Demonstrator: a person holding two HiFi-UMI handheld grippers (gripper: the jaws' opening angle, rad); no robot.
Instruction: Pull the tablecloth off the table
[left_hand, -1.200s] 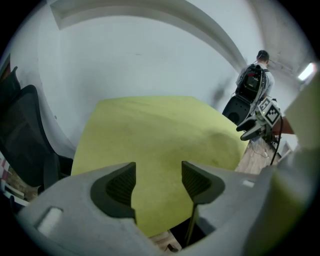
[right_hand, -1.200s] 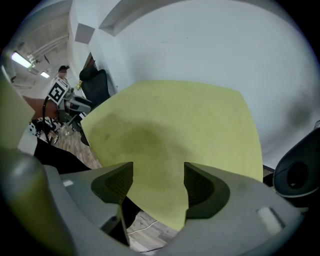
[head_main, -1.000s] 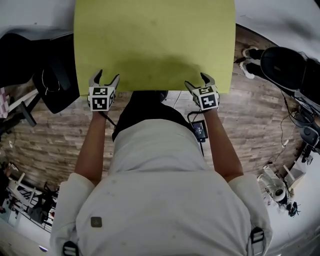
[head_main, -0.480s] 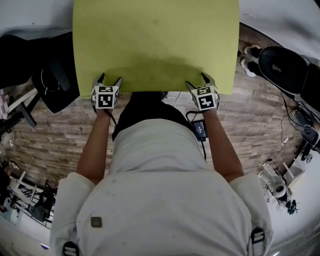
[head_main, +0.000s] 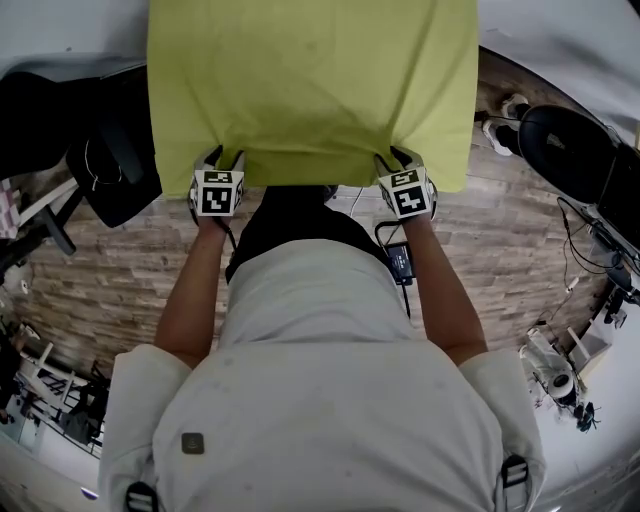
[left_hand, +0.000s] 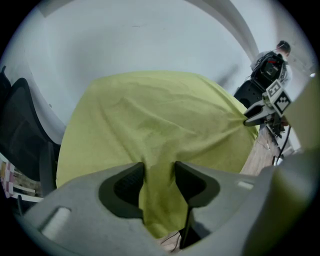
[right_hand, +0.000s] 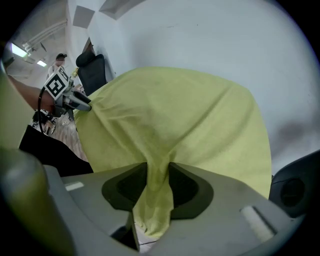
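Observation:
A yellow-green tablecloth (head_main: 310, 90) covers the table and hangs over its near edge. My left gripper (head_main: 220, 158) is at the near left part of that edge, and its jaws are closing with a bunched fold of cloth pinched between the pads (left_hand: 159, 172). At the near right, my right gripper (head_main: 398, 160) is closing too, and a gathered fold of cloth is squeezed between its pads (right_hand: 157, 172). Creases run across the tablecloth (left_hand: 150, 120) toward each grip. The table itself is hidden under the cloth.
A black office chair (head_main: 110, 170) stands left of the table and another black chair (head_main: 570, 135) to the right. A small black device (head_main: 398, 260) with a cable lies on the wooden floor by my feet. A white wall lies beyond the table.
Both grippers have moved slightly forward onto the cloth's near edge and their jaws have closed on it. The flat cloth now shows creases pulling toward each grip.

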